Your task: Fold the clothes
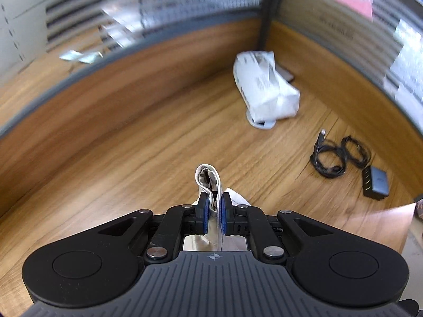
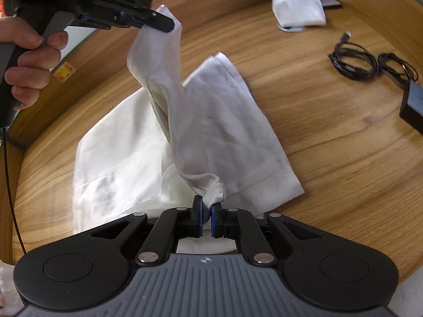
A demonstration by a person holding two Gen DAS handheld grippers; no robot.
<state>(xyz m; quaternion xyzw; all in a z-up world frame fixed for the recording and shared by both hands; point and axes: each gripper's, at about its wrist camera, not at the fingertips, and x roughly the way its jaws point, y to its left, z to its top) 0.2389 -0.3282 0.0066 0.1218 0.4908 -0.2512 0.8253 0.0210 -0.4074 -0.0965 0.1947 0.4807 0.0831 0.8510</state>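
1. In the left wrist view, our left gripper (image 1: pixel 213 208) is clenched on a bunched edge of the white garment (image 1: pixel 208 182). The cloth stands up between the blue pads (image 1: pixel 203 208) as a small loop, and a little more of it shows below the fingers. Beyond it lies the bare wooden table (image 1: pixel 132 145). Far ahead to the right sits a white paper bag (image 1: pixel 264 89), and nearer on the right a coiled black cable (image 1: pixel 335 155) with its adapter (image 1: pixel 376 186). This view is blurred, so we cannot tell from here how much cloth hangs under the tool.

2. In the right wrist view, our right gripper (image 2: pixel 207 218) is also closed on the white garment (image 2: pixel 224 121), pinching a twisted corner just above the table (image 2: pixel 330 132). The left gripper (image 2: pixel 158 23) shows at the upper left, held by a hand (image 2: pixel 29 60) and lifted well above the surface. Between the two tools the cloth runs as one taut ridge, from low and near on the right to high and far on the left. The rest of the garment lies spread on the table beneath this ridge, partly doubled over itself.

3. We judge that a fold is in progress, because both tools hold one edge in the air while the body of the garment rests flat. The coming move turns on this ridge: its long axis goes diagonally away from the right tool, and the flat part lies below and to both sides of it. The right hand is nearer to the table, so the left end has farther to descend.
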